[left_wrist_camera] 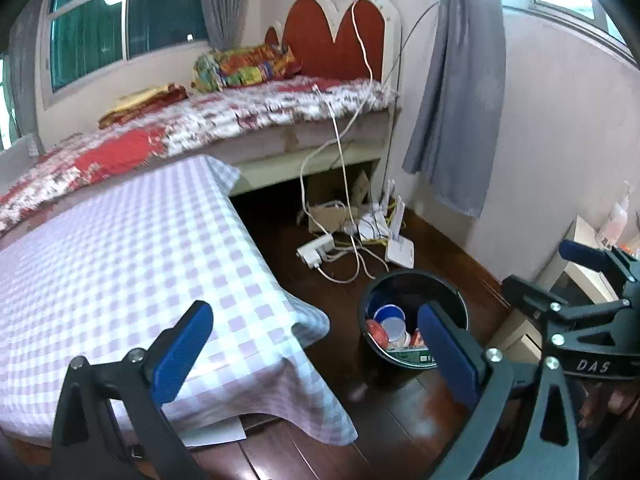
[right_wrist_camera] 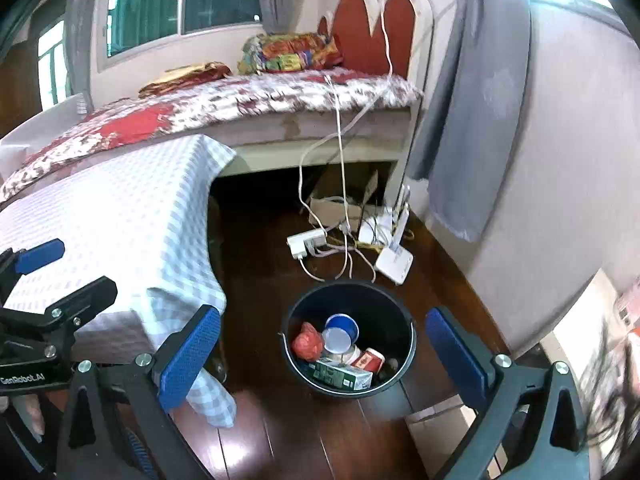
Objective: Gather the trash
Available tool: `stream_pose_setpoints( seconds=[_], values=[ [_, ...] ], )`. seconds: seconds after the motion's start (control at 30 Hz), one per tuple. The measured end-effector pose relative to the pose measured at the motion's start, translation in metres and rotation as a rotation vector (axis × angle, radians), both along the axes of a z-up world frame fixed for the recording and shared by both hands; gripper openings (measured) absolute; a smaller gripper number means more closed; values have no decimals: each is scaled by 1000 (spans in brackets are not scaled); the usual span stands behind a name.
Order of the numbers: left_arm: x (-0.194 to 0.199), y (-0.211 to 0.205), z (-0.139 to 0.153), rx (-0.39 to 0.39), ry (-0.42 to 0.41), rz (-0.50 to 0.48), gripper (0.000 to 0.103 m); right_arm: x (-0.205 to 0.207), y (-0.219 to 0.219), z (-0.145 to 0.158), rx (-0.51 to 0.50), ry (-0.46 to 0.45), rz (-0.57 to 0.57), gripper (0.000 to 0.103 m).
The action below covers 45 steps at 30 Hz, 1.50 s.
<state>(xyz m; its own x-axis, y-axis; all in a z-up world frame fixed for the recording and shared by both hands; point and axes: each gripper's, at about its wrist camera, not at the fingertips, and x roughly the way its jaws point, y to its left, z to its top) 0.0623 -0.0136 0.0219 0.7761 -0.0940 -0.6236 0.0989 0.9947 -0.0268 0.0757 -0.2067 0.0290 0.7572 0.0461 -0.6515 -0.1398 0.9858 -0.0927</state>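
Trash (right_wrist_camera: 340, 348) heaped in black bin (right_wrist_camera: 404, 344), lower centre of right wrist view: red crumpled wrapper, blue-and-white cups, green carton. Framed by right gripper (right_wrist_camera: 324, 344), blue pads spread wide, empty. Left gripper (left_wrist_camera: 316, 344) likewise gaping. Checked tablecloth (left_wrist_camera: 120, 248) at left; dark wood floor (right_wrist_camera: 272, 248); bed (left_wrist_camera: 240, 120) and cables behind.

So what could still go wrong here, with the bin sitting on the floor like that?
The black bin stands close to the power strip and loose white cables; a careless swing might snag them. Both grippers, left and right, are open and empty near the draped checked tablecloth, which could catch a finger.
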Motion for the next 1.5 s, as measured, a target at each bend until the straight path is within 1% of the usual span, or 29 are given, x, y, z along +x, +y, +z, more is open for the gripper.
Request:
stream_pose_setpoints(
  seconds=[0.07,0.23,0.3,0.43,0.7,0.83,1.07,1.33,1.5],
  values=[
    [-9,2,6,15,-17,16,103,-7,4,9,-8,-20,7,103],
    [-31,9,16,0,-45,29,103,-33,20,33,-12,-86,25,103],
    [-42,12,20,-17,-57,23,103,-42,23,39,-13,-102,31,103],
    [-51,18,29,-29,-78,30,103,-55,29,47,-19,-117,41,103],
    [-53,26,34,-41,-102,54,103,-58,26,50,-39,-130,22,103],
    [-54,29,31,-38,-100,65,103,-55,20,49,-41,-127,2,103],
    [-53,34,26,-41,-87,81,103,-55,18,49,-42,-125,2,103],
    [-55,33,28,-44,-101,70,103,-58,16,51,-34,-130,4,103],
    [-54,30,28,-46,-94,66,103,-60,17,52,-33,-131,0,103]
  ],
)
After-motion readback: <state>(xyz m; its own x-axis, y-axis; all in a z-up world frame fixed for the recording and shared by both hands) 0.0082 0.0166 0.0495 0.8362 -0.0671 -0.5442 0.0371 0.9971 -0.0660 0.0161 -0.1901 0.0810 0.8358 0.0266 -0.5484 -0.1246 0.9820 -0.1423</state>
